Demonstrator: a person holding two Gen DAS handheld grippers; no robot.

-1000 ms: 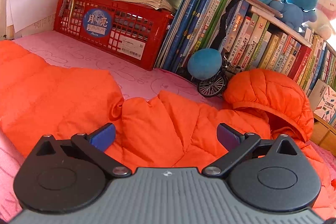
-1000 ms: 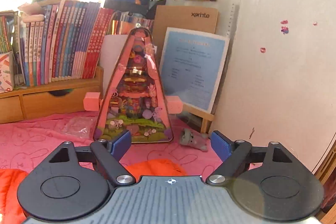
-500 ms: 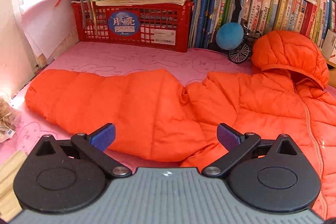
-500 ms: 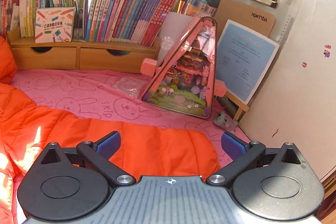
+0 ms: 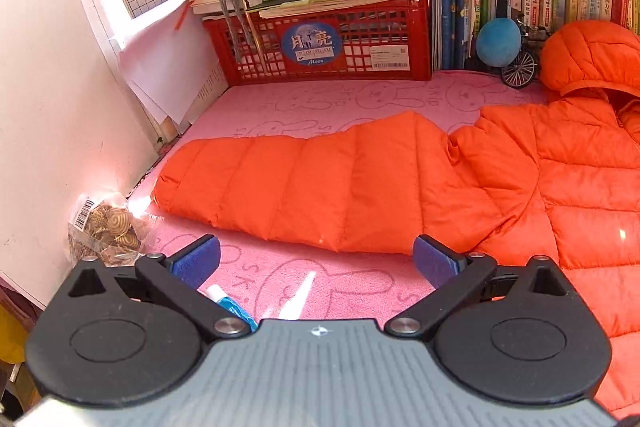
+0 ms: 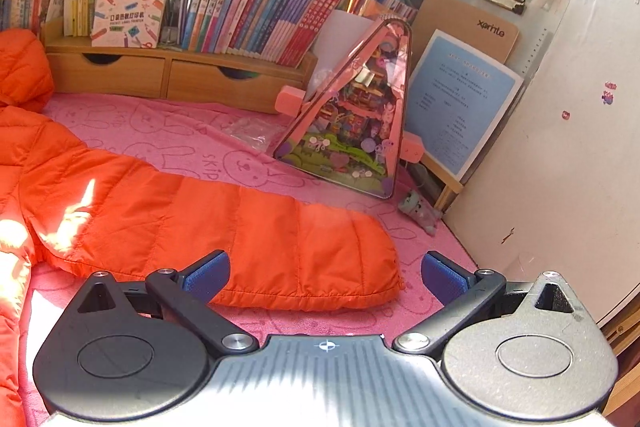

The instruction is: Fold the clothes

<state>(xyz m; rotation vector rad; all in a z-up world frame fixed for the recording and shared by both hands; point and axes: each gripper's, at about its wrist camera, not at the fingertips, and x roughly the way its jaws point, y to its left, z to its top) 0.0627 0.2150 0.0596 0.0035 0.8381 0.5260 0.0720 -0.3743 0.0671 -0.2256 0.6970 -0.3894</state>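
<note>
An orange puffer jacket (image 5: pixel 560 187) lies spread flat on a pink bunny-print mat (image 5: pixel 320 99), hood (image 5: pixel 592 55) at the back by the books. Its one sleeve (image 5: pixel 300 183) stretches left in the left wrist view, and my left gripper (image 5: pixel 316 261) hovers open just in front of that sleeve's near edge, nothing between the pads. In the right wrist view the other sleeve (image 6: pixel 248 227) runs right and ends in a cuff (image 6: pixel 376 267). My right gripper (image 6: pixel 324 273) stands wide open just in front of that cuff, apart from the fabric.
A red crate (image 5: pixel 320 43) piled with papers and rows of books line the back. A blue ball (image 5: pixel 498 41) and toy bicycle (image 5: pixel 520 63) sit by the hood. A snack bag (image 5: pixel 108 227) lies left; a pink triangular toy case (image 6: pixel 352 131), wooden drawers (image 6: pixel 168 75) and a white wall (image 6: pixel 560 147) stand right.
Both grippers have pulled back and levelled, so each whole sleeve now shows. The left gripper moved off the jacket to in front of its sleeve. The right jaws spread a little wider.
</note>
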